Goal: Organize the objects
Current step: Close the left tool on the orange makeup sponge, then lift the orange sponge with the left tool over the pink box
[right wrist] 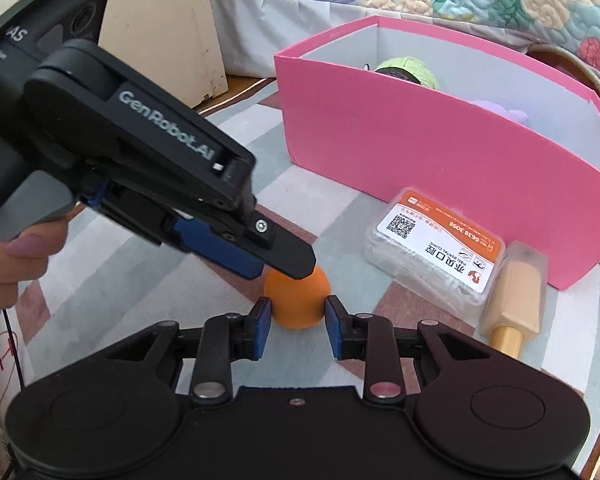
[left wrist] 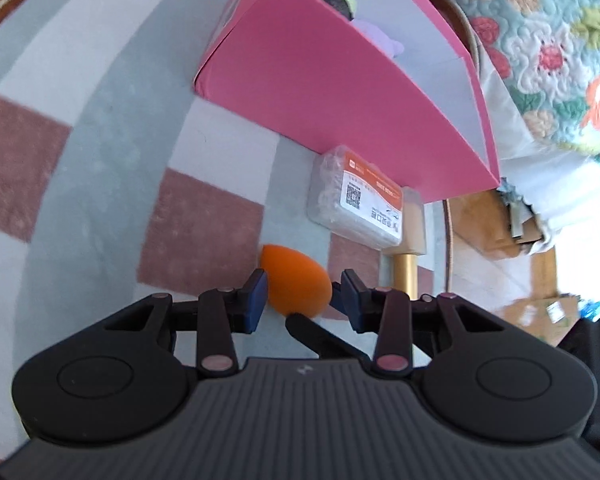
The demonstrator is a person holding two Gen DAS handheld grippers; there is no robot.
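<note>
Orange foam, a makeup sponge (right wrist: 298, 300) on the checked mat (right wrist: 112, 264), sits clamped between the right gripper (right wrist: 296, 322)'s blue pads while the left gripper (left wrist: 300, 294) straddles it, jaws apart. Two tools crowding one soft egg risk squeezing it free, short of the pink box (right wrist: 440, 148) beyond.

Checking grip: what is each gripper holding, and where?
The right gripper pinches the orange egg-shaped foam sponge by its sides; the left gripper straddles it, contact unclear.
</note>
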